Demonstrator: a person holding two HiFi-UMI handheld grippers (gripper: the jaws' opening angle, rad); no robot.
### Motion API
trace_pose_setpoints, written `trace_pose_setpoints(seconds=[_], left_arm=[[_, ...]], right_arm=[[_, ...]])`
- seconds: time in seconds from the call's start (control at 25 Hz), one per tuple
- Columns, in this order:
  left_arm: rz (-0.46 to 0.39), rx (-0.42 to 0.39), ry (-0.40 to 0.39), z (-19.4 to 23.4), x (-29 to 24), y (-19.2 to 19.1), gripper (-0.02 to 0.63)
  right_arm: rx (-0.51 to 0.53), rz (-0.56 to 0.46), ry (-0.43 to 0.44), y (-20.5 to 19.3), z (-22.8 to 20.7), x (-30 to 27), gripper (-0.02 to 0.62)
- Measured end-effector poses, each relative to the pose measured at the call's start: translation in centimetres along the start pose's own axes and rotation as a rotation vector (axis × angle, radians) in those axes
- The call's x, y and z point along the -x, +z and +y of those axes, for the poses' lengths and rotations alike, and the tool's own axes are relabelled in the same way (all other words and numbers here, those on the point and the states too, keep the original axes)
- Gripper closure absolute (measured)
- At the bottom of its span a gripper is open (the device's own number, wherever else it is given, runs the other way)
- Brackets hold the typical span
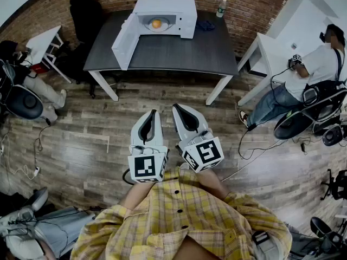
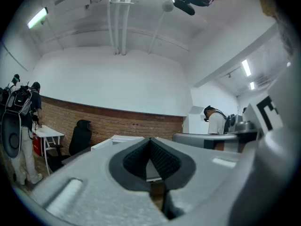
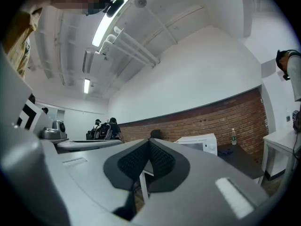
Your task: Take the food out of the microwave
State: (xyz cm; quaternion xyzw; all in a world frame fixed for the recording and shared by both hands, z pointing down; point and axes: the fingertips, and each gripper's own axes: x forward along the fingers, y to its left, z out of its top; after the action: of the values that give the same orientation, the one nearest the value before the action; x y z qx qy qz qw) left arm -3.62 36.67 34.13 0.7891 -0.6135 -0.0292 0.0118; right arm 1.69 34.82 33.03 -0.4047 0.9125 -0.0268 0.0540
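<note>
As they hang level and side by side over the wood floor (image 1: 92,140), the left gripper (image 1: 153,112) and right gripper (image 1: 175,107) each have their jaws pressed together on nothing. At twelve o'clock, the orange food (image 1: 156,23) sits inside the open-doored microwave (image 1: 184,15) on the dark table (image 1: 179,53).
</note>
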Motion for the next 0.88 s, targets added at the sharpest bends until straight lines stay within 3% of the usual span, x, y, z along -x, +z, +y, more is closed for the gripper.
trace_pose_setpoints(seconds=[0.88], left_arm=[[0.022,-0.022,0.062,-4.1,-3.4,-2.1,0.606]], right_arm=[[0.013,-0.040,0.044,0.4,-5.7,1.7,0.594]])
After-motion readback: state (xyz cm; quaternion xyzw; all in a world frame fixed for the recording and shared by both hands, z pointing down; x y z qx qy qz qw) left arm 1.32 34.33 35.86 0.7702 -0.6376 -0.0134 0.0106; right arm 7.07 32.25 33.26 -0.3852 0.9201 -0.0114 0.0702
